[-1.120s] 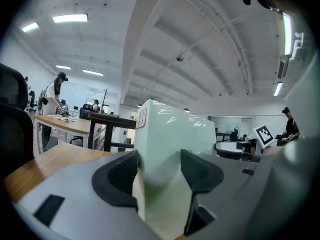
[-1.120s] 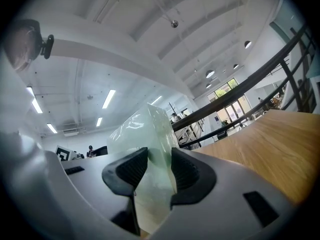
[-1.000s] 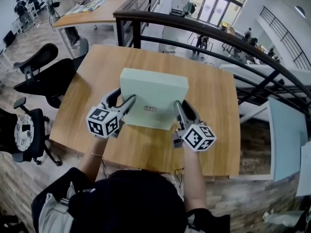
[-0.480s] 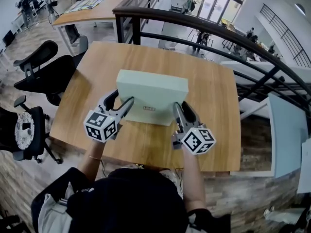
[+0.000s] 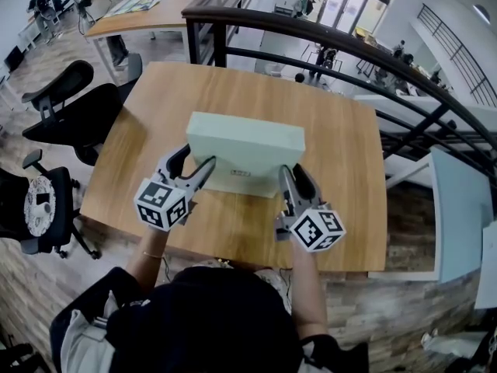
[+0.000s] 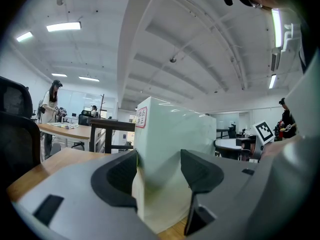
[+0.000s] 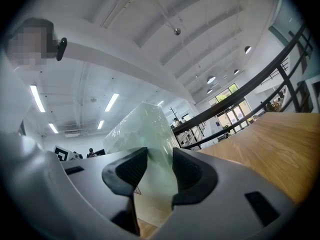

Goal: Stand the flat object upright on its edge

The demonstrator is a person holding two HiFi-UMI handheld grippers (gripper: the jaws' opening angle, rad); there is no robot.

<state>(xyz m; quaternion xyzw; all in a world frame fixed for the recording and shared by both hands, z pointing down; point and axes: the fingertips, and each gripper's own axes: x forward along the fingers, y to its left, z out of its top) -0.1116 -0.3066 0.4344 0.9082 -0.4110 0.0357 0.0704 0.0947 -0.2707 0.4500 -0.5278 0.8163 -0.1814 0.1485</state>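
We see a pale mint-green box (image 5: 245, 150), a light wood-grain worktop (image 5: 342, 162), a grey left tool (image 5: 196, 160) and right tool (image 5: 295, 176) with black-and-white square markers

Figure: open-plan office mezzanine, in which a wooden table (image 5: 342, 150) stands on plank floor (image 5: 27, 298) beside a curved black railing (image 5: 326, 37), with black office chairs (image 5: 81, 119) and a second desk (image 5: 155, 18) at left, glazed doors (image 5: 342, 10) beyond, and ceiling strip lights (image 6: 63, 27) overhead.

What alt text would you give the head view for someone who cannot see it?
A person holds a pale green flat box up on its long edge on a wooden table, clamping one end in the left gripper and the other in the right gripper. Black office chairs stand left; a dark railing runs behind.
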